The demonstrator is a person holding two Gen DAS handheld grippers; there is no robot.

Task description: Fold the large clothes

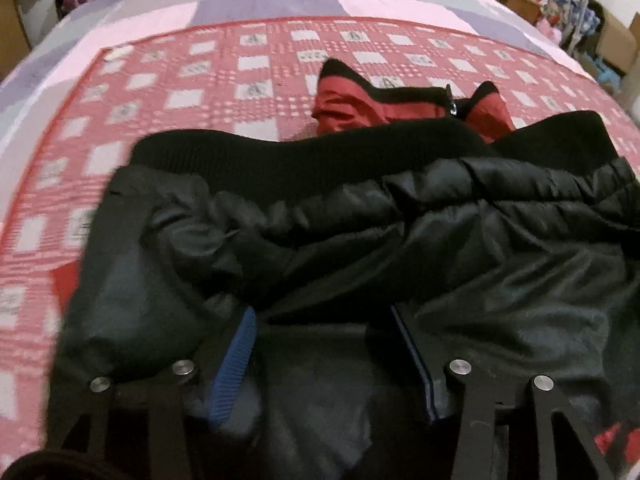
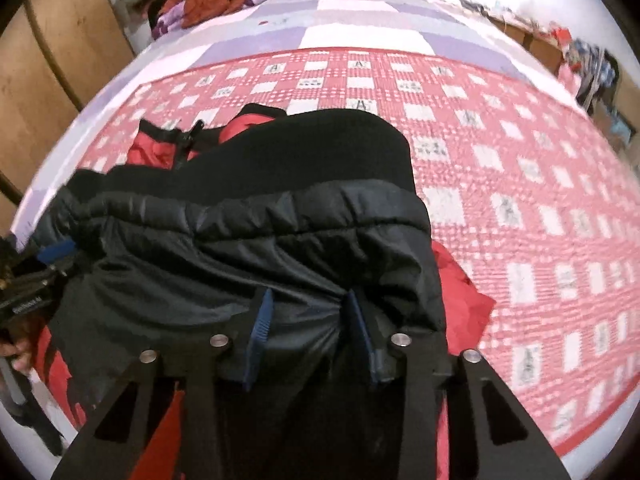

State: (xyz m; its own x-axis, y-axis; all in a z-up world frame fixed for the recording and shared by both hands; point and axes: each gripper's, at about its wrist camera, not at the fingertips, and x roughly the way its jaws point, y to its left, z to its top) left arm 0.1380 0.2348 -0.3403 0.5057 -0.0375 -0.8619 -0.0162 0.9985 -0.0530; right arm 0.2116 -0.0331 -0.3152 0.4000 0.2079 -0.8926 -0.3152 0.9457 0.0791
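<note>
Jacket [image 1: 360, 240]: puffy black quilted shell, ribbed knit hem, red lining, centre frame on a red-and-white checked blanket [image 1: 160, 100]. Left gripper [image 1: 324, 312] and right gripper [image 2: 310, 294]: blue ridged pads, each pinching a bunched fold of shiny shell, lower centre.

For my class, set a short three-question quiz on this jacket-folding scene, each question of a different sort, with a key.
1. True or false: the black jacket lies on a red checked blanket.
2. What colour is the jacket's lining, seen beyond the knit hem?
A. red
B. green
C. yellow
3. Fill in: between the blue pads of the left tongs and the right tongs sits black jacket ____.

Key:
1. True
2. A
3. fabric
</note>
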